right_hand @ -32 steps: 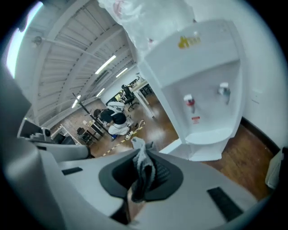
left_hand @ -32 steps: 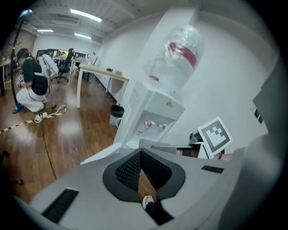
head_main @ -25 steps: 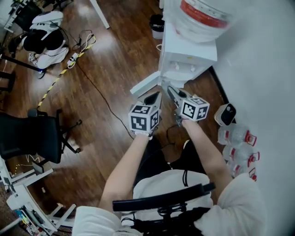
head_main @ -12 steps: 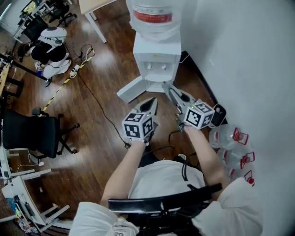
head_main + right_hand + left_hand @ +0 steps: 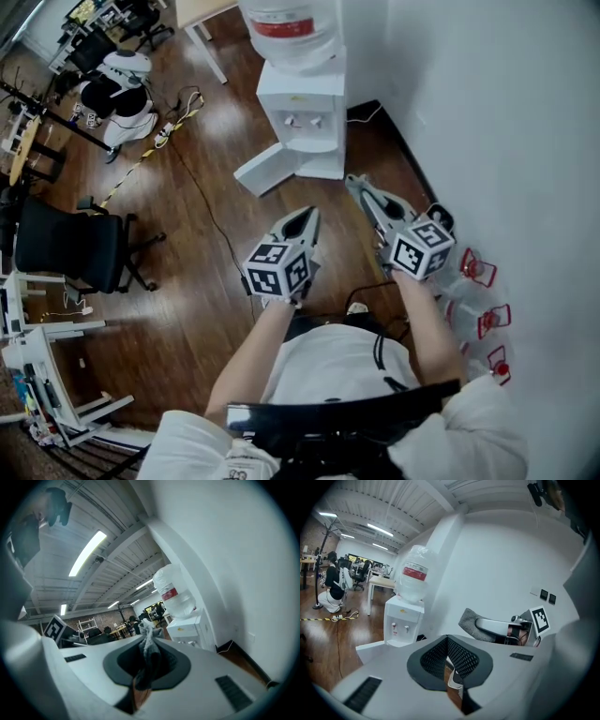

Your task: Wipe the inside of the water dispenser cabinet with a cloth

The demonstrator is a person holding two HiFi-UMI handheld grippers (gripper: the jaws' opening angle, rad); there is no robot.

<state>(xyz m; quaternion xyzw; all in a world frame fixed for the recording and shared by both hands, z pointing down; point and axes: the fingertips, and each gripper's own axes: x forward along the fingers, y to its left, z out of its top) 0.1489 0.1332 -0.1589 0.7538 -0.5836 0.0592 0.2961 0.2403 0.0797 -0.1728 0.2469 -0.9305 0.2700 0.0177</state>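
Note:
A white water dispenser (image 5: 302, 108) with a bottle (image 5: 281, 23) on top stands against the wall, its lower cabinet door (image 5: 267, 169) swung open to the left. Both grippers are held well short of it, pointing its way. My right gripper (image 5: 356, 183) is shut on a grey cloth (image 5: 148, 644), which bunches out past its tips; the cloth (image 5: 469, 620) also shows in the left gripper view. My left gripper (image 5: 307, 216) sits to the left, jaws shut together with nothing between them. The cabinet's inside is hidden from here. The dispenser (image 5: 404, 623) stands ahead of the left gripper.
Several water bottles (image 5: 478, 291) lie on the floor by the wall at right, beside a black object (image 5: 441, 217). A black office chair (image 5: 70, 248) stands at left. A cable (image 5: 202, 206) runs across the wooden floor. A chair back (image 5: 337, 412) crosses the person's lap.
Both grippers have drawn back from the dispenser, which now sits farther off and higher in the head view. The right gripper drifted right toward the wall, the cloth still in it.

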